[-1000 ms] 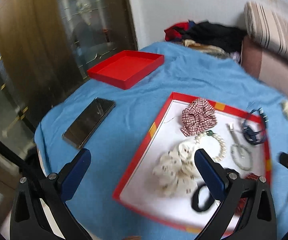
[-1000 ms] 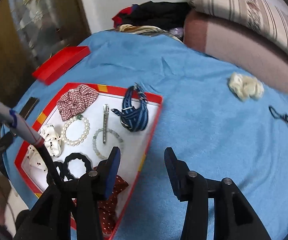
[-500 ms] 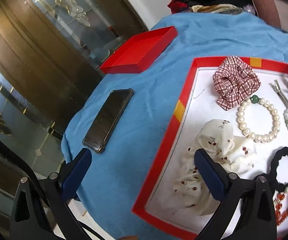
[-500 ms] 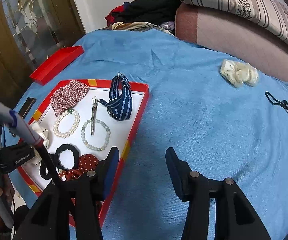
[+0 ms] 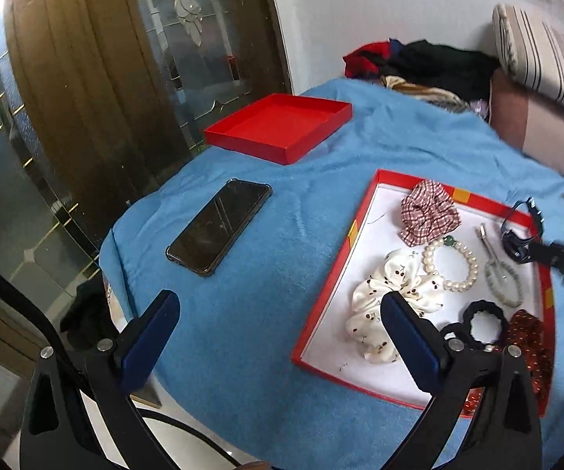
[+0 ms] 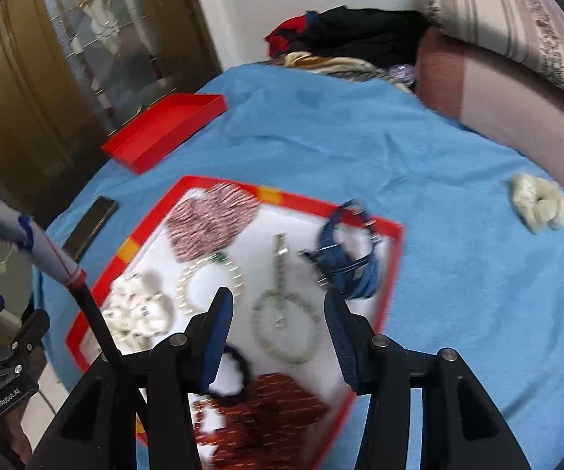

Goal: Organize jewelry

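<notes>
Blurred blue strap (image 6: 344, 262) probably comes next: right gripper (image 6: 278, 309), half-open and empty, should straddle it squarely; left gripper (image 5: 278, 333) hangs wide, empty.

phone (image 5: 219, 232) left of tray (image 5: 335, 286), lid (image 5: 278, 127) behind

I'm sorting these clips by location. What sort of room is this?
Probably a bedroom or living room at home: a blue blanket, a striped cushion, a heap of clothes.
</notes>
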A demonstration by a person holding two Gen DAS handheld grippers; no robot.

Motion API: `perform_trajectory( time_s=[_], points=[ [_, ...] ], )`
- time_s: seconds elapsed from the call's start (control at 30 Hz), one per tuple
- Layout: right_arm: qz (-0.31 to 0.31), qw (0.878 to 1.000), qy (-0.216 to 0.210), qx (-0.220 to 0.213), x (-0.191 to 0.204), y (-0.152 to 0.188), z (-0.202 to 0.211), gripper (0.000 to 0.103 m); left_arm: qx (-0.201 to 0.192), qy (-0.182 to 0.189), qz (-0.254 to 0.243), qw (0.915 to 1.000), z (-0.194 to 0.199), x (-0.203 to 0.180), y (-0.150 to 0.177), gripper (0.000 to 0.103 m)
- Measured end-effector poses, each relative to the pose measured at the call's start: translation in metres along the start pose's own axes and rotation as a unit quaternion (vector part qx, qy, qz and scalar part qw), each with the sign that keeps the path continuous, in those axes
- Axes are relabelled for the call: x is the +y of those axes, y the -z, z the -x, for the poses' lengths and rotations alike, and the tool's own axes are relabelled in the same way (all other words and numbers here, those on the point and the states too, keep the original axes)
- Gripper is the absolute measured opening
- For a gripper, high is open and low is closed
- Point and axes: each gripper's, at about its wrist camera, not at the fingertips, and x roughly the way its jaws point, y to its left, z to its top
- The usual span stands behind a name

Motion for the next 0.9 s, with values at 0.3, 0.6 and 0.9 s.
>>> perform_trajectory(
  time_s=[0.3,0.6,0.9],
  points=[
    [0.042,0.998,0.055,0.014,-0.006,0.070,0.039,0.056,0.004,0.073,0.038,0.9966,0.038,-0.007,0.008,0.103],
    [0.015,0.995,0.101,0.000,-0.037,0.108,0.082,0.060,0.026,0.123,0.013,0.9920,0.075,-0.047,0.035,0.103],
    [0.016,0.995,0.091,-0.041,-0.022,0.116,0.116,0.065,0.022,0.108,-0.006,0.9938,0.102,-0.062,0.053,0.103]
  ],
)
